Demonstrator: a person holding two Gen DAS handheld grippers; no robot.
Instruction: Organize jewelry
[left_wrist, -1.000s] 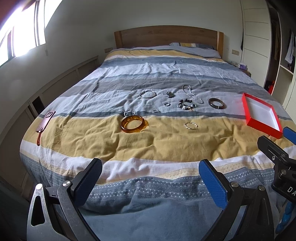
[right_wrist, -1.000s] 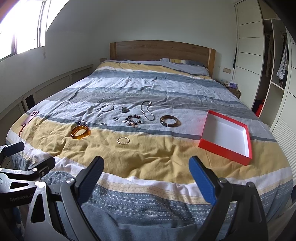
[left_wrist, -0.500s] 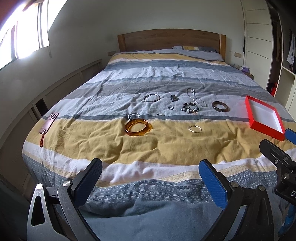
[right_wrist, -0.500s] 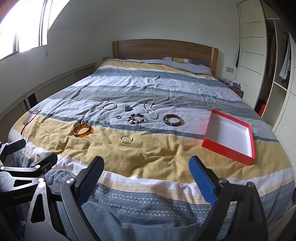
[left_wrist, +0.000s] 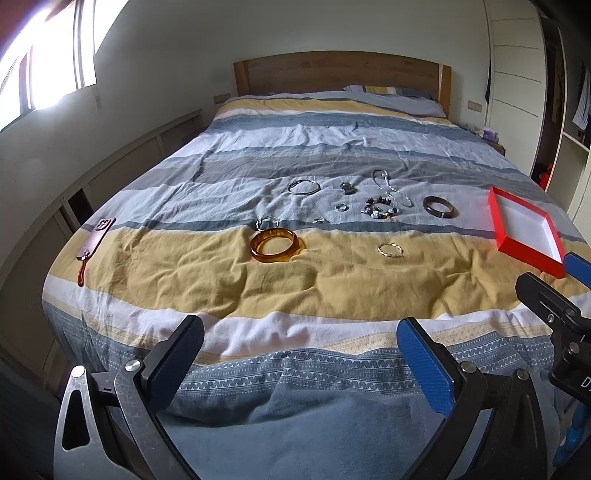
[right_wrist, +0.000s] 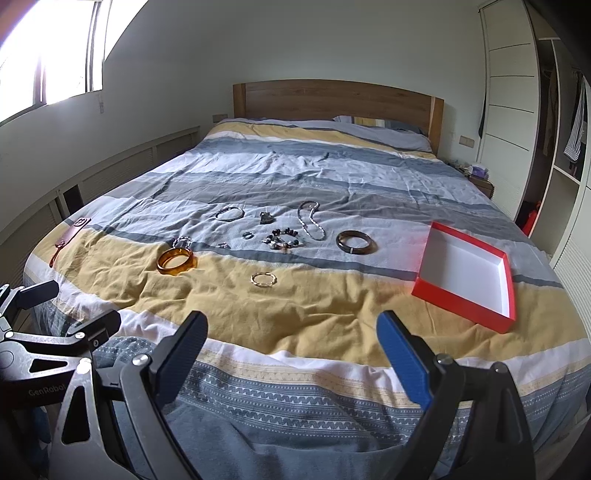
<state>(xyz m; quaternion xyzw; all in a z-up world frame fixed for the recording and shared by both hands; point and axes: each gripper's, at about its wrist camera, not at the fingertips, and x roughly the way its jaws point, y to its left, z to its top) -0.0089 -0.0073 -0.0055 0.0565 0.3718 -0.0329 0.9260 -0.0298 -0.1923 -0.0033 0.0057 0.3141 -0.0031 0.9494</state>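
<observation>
While both tools are held over the foot of the bed (left_wrist: 295, 280), the jewelry is seen spread across the striped duvet, well apart from either of them. The left tool (left_wrist: 299, 343) is spread wide with nothing between its pads, and the right tool (right_wrist: 291, 332) is likewise spread and empty. The red box (right_wrist: 461, 299), open and white inside, is taken as the landmark: in the left wrist view its near corner is hidden behind the right tool's blue pad. Nearest to the box on its left lies a dark bangle (right_wrist: 356, 242). Farther left of the box a silver chain necklace (right_wrist: 310, 221) and a beaded bracelet (right_wrist: 282, 238) are found, the beads too small to be told apart. A thin gold bangle (right_wrist: 263, 278) rests on the yellow stripe, left of the box. An amber bangle (right_wrist: 176, 261) is laid farther left still, with a small silver piece just behind it that cannot be made out. A silver bangle (right_wrist: 229, 213), a dark pendant-like lump (right_wrist: 266, 218) and small rings (right_wrist: 246, 235) are seen beyond. Farthest from the box, at the bed's left edge, a phone in a reddish case (left_wrist: 96, 236) is placed.
</observation>
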